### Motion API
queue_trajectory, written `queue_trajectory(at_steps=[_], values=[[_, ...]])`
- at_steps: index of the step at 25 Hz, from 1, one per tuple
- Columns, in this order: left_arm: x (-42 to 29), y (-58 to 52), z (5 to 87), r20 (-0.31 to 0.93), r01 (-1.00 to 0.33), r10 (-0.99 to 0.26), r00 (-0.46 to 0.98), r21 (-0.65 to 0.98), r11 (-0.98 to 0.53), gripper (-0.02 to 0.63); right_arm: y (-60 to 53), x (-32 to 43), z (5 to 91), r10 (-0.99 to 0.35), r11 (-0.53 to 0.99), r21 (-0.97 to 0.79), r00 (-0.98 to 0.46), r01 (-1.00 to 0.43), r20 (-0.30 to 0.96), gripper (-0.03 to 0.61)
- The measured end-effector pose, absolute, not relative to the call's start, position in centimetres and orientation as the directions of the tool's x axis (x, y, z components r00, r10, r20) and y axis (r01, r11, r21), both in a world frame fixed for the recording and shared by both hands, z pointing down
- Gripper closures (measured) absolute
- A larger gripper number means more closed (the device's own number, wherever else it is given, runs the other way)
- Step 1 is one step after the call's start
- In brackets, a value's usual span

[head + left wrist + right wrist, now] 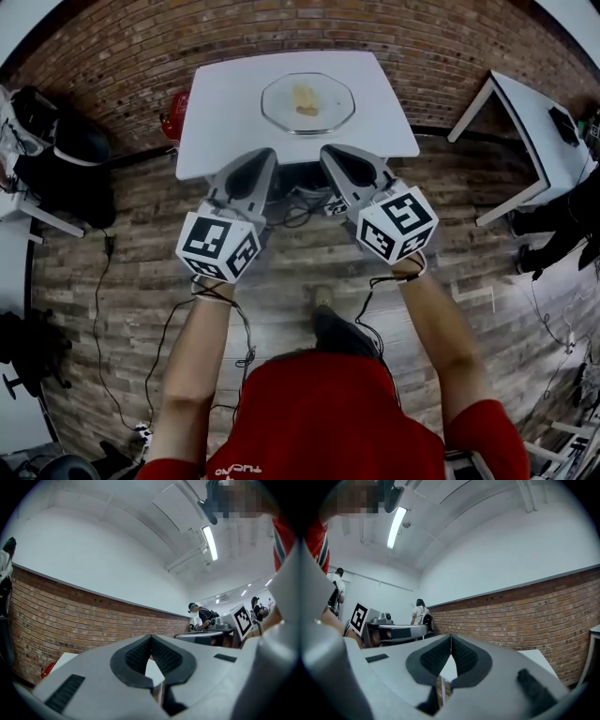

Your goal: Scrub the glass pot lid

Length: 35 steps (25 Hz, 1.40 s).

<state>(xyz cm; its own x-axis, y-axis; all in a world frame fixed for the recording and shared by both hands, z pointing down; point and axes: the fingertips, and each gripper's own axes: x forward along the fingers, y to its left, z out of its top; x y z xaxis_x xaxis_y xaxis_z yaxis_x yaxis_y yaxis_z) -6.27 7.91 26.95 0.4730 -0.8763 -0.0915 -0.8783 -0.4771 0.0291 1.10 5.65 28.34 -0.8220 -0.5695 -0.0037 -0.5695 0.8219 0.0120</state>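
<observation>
A round glass pot lid (307, 103) lies on a small white table (225, 122) against the brick wall, with a yellowish lump (306, 100) at its middle. Both grippers are held level, short of the table's near edge and pointing toward it. My left gripper (266, 157) is shut with nothing between its jaws, and the left gripper view shows its dark pads (140, 654) meeting over the table's corner. My right gripper (329, 154) is shut and empty too, its pads (461, 656) pressed together. Neither touches the lid.
A second white table (525, 122) stands at the right. Black bags (66, 141) sit at the left, and a red object (176, 105) is beside the table. Cables (300, 211) trail over the wooden floor under the grippers. Other people (202, 616) stand far off.
</observation>
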Motion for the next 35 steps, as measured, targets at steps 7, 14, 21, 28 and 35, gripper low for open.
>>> queue_trajectory(at_steps=[7,14,21,28,35], values=[[-5.9,-1.4,27.2,-0.088,-0.900,-0.898,0.431,0.028,-0.434,0.597,-4.0,1.8,28.4,-0.541,0.841,0.033,-0.841,-0.541,-0.002,0.549],[-6.0,-8.3,26.9,-0.084,-0.921,-0.919,0.385,0.028,-0.388,0.597,-11.7,2.2,27.8,-0.517,0.855,0.037,-0.856,-0.517,-0.006,0.549],[-7.0,-12.9,27.6,-0.060,-0.932,-0.931,0.360,0.032,-0.362,0.597,-16.8,1.4,28.4,-0.508,0.861,0.026,-0.861,-0.508,0.012,0.549],[-9.8,-17.9,29.2,-0.039,-0.934,-0.935,0.354,0.037,-0.355,0.597,-21.3,-1.0,29.7,-0.515,0.857,0.025,-0.856,-0.514,0.036,0.549],[-13.2,-24.6,31.2,-0.020,-0.930,-0.931,0.365,0.044,-0.365,0.597,-27.9,-3.6,31.2,-0.555,0.832,0.037,-0.829,-0.554,0.064,0.549]])
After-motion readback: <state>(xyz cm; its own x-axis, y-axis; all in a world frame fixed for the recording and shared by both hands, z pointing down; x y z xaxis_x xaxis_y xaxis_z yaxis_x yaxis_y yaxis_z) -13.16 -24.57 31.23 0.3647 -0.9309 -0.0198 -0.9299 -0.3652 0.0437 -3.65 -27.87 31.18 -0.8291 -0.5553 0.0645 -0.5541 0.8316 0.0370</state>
